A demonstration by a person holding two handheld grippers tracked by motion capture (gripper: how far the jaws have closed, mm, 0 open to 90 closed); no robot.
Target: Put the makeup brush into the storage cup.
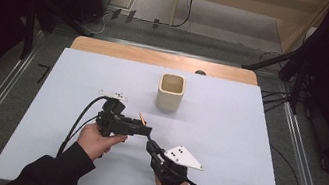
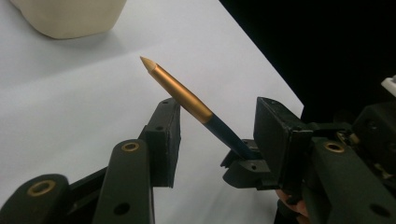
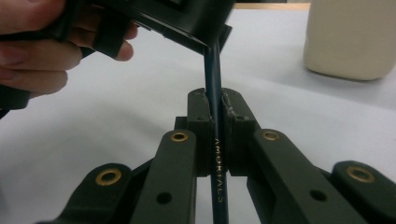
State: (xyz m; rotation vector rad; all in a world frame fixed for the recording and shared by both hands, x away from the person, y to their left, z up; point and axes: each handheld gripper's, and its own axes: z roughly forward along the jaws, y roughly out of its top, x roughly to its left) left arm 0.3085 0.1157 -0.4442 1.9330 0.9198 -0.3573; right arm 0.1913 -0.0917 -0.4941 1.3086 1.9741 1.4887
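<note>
High view: the left tongs (image 1: 143,128) and right tongs (image 1: 149,146) meet near the middle of the white tabletop (image 1: 224,148), with a pencil (image 1: 142,118) between them and a cream square cup (image 1: 171,92) standing beyond.

Left gripper view: the pencil (image 2: 187,95), gold-capped with a dark blue shaft, slants up between the left tongs (image 2: 217,135), whose jaws stand apart, clear of it.

Right gripper view: the right tongs (image 3: 215,112) are clamped on the pencil's (image 3: 214,84) shaft, which runs up to the left tongs (image 3: 187,23).
</note>
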